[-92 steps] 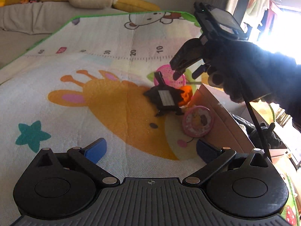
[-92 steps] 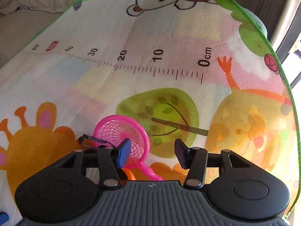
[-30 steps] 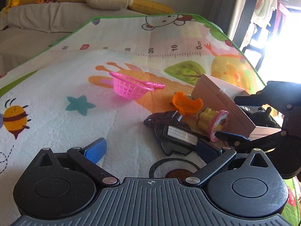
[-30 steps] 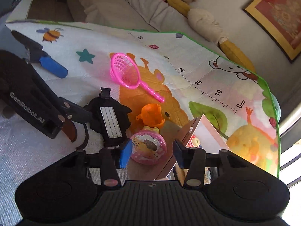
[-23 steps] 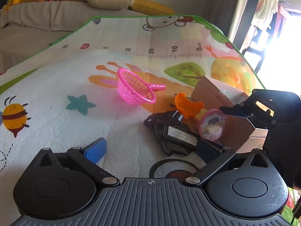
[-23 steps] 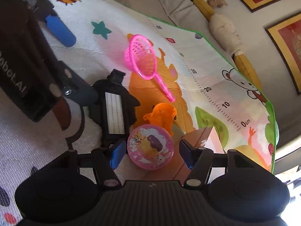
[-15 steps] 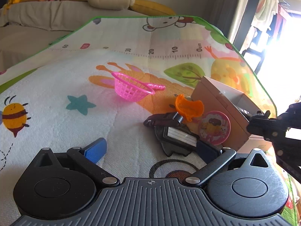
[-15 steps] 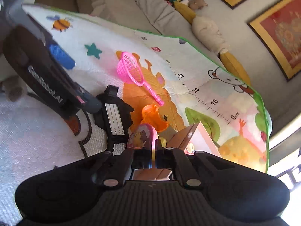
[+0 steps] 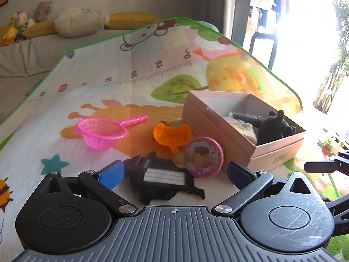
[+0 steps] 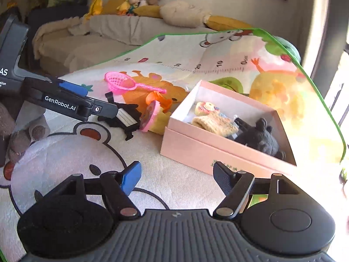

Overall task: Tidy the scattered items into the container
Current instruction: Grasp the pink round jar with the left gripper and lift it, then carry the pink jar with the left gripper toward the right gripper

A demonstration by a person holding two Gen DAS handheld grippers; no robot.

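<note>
My left gripper (image 9: 174, 174) stands open over a black tag-shaped item with a white label (image 9: 161, 179); its pads press on nothing. A pink round toy (image 9: 204, 157) leans on edge beside the pink cardboard box (image 9: 240, 150). An orange cup (image 9: 171, 134) and a pink strainer (image 9: 101, 133) lie further back on the mat. My right gripper (image 10: 176, 178) hovers before the box (image 10: 196, 150), its jaws opening with nothing between them. In the right wrist view the left gripper (image 10: 100, 100) reaches in from the left toward the black item (image 10: 126, 118) and the pink toy (image 10: 150, 115).
The box holds a black plush (image 10: 259, 138), a knitted beige piece (image 10: 216, 123) and a small doughnut toy (image 10: 206, 107). A sofa (image 10: 109, 35) with stuffed toys runs along the back. A brown plush (image 10: 13, 135) lies at the mat's left. A bright window stands to the right.
The right gripper, shut half a second ago close to the pink round toy, has drawn back in front of the box and opened. The left view has shifted and rolled.
</note>
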